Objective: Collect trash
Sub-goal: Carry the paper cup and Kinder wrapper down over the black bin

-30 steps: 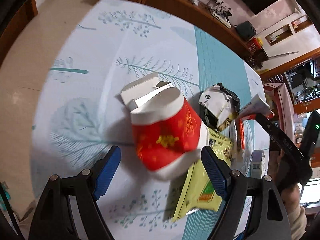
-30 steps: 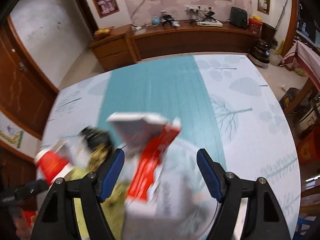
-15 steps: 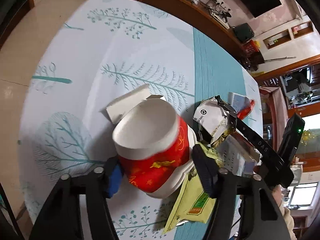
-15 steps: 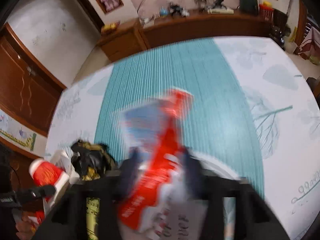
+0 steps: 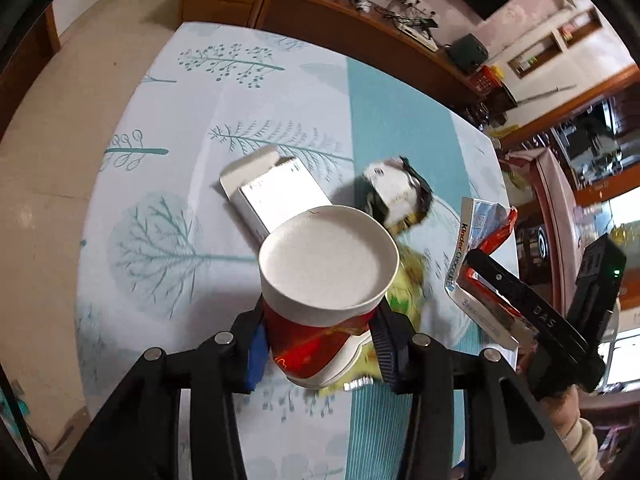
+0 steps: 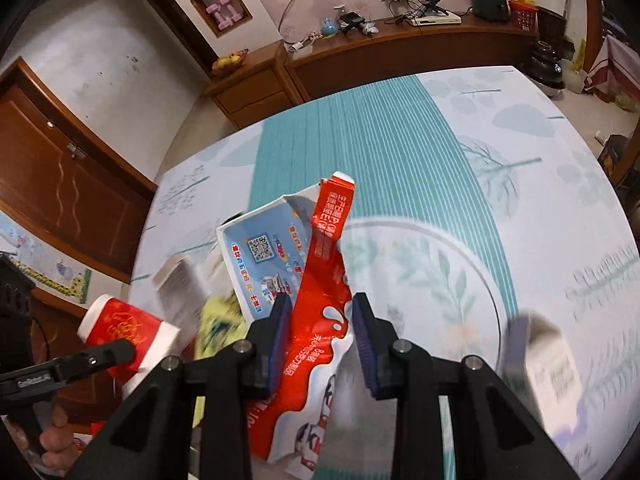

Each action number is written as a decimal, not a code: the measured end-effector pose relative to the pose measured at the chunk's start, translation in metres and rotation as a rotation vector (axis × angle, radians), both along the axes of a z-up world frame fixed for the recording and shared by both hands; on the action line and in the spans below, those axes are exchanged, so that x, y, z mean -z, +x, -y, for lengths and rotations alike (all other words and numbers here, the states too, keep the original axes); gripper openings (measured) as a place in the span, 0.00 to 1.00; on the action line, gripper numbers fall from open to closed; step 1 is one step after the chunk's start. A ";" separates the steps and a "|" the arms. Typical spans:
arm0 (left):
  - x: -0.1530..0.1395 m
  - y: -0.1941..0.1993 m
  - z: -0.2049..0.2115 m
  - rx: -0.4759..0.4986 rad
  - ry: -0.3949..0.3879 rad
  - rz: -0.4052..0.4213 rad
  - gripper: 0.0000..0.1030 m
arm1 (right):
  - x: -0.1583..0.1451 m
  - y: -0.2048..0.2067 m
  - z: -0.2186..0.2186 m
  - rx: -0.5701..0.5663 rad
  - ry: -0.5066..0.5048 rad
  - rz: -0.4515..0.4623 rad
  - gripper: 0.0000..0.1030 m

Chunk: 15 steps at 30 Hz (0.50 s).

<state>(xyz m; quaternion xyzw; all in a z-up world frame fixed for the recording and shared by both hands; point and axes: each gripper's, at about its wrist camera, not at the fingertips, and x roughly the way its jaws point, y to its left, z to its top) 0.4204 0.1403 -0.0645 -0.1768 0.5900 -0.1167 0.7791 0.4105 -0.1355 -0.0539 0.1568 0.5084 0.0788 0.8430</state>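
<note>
My left gripper (image 5: pixel 320 344) is shut on a red and white paper cup (image 5: pixel 324 280) and holds it above the table, mouth toward the camera. The cup also shows in the right wrist view (image 6: pixel 128 332). My right gripper (image 6: pixel 320 340) is shut on a torn red, white and blue Kinder chocolate box (image 6: pixel 312 280), lifted off the table; the box also shows in the left wrist view (image 5: pixel 476 260). On the tablecloth lie a white carton (image 5: pixel 272 196), a crumpled black and white wrapper (image 5: pixel 396 192) and a yellow-green packet (image 5: pixel 404 292).
A white plate with a leaf pattern (image 6: pixel 460 272) sits under the right gripper. A small white box (image 6: pixel 548 368) lies blurred at its right. A wooden sideboard (image 6: pixel 400 48) stands beyond the table's far edge. The table edge drops to the floor at left (image 5: pixel 84 208).
The left gripper closed on the cup and raised it, turning its mouth toward the camera. The right gripper closed on the Kinder box and lifted it.
</note>
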 end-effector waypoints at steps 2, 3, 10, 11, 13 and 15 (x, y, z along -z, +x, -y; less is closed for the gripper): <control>-0.008 -0.014 0.003 0.009 0.009 0.011 0.42 | -0.008 -0.018 -0.001 -0.010 0.016 0.006 0.30; -0.014 -0.025 0.006 0.015 0.016 0.018 0.42 | -0.012 -0.029 -0.001 -0.018 0.020 0.010 0.30; -0.047 -0.110 0.035 0.045 0.066 0.066 0.42 | -0.039 -0.107 0.009 -0.076 0.062 0.022 0.30; -0.052 -0.124 0.041 0.045 0.071 0.071 0.42 | -0.042 -0.119 0.011 -0.089 0.069 0.024 0.30; -0.059 -0.157 0.051 0.035 0.078 0.081 0.42 | -0.048 -0.145 0.018 -0.112 0.082 0.027 0.30; -0.065 -0.191 0.061 0.016 0.072 0.087 0.42 | -0.053 -0.174 0.026 -0.135 0.095 0.031 0.30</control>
